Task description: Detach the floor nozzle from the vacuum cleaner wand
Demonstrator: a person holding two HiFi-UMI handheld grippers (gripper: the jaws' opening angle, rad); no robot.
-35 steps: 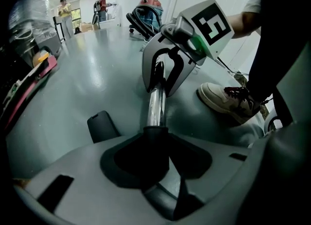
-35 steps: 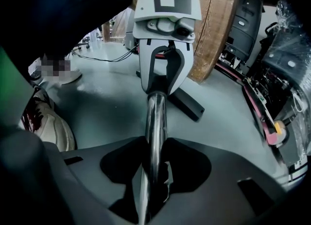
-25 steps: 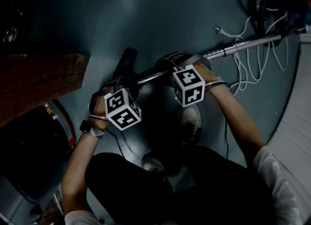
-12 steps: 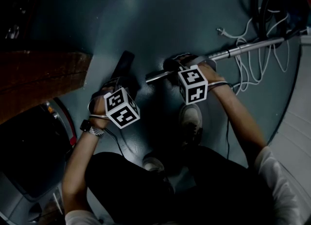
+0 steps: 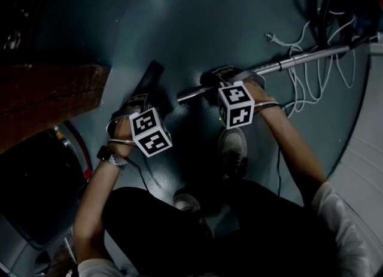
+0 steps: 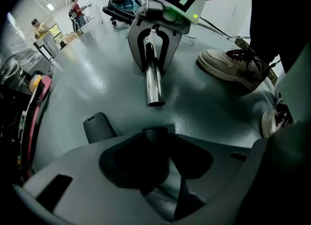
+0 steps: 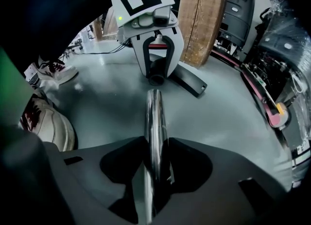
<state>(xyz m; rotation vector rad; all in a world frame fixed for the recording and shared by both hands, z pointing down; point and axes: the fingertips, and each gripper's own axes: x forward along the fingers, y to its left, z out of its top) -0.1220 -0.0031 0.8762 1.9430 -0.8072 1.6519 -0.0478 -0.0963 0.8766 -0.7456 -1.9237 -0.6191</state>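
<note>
The chrome wand (image 5: 287, 61) lies across the grey floor, with its open end (image 6: 155, 90) free in the air. My right gripper (image 5: 219, 82) is shut on the wand, which runs between its jaws (image 7: 154, 136). The black floor nozzle (image 5: 148, 79) rests on the floor to the left, apart from the wand's end. My left gripper (image 5: 139, 100) points down and is shut on the nozzle's black neck (image 6: 155, 136). A small gap separates the neck (image 7: 156, 79) from the tube's tip. The nozzle's foot (image 7: 190, 84) sticks out behind the left gripper (image 7: 156, 68).
A thick wooden beam (image 5: 48, 96) lies at the left. A white cable (image 5: 311, 72) and a coiled black hose (image 5: 335, 0) lie at the back right. The person's shoes (image 5: 233, 144) stand between the arms. Dark machines (image 7: 277, 73) line one side.
The wand's end has come out of the nozzle's neck. The right gripper has drawn the tube a little to the right, and a gap now shows between tube and nozzle.
</note>
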